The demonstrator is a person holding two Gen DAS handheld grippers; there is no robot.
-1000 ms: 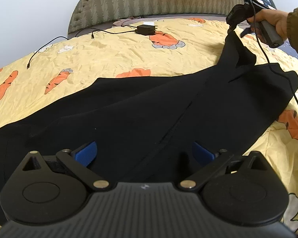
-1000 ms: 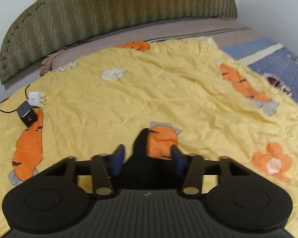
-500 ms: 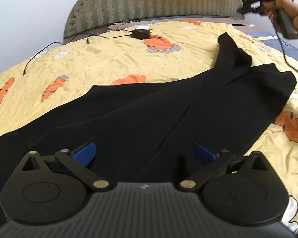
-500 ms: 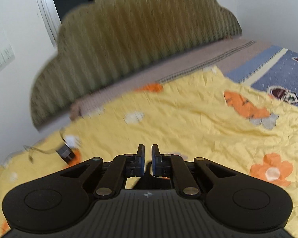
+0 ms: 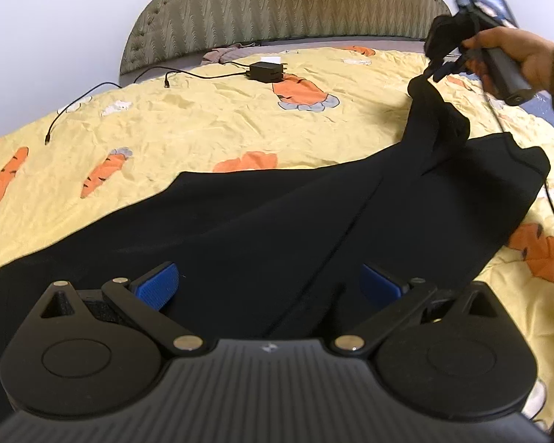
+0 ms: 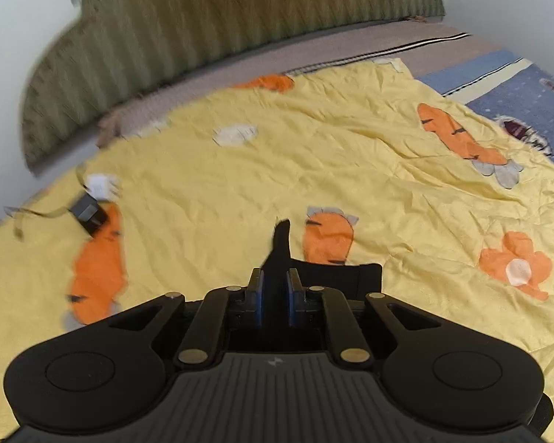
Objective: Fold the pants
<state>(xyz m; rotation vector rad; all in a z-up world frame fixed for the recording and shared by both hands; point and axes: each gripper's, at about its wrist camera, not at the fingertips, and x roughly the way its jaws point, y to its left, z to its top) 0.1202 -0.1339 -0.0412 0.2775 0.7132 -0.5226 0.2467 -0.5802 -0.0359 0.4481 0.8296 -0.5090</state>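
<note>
Now pinching one corner of the black pants in the right gripper, jaws just opening with cloth between, held up off the yellow bed cover for folding over. Keeping the left gripper spread wide above the flat part, holding nothing, likely ready to grab.
</note>
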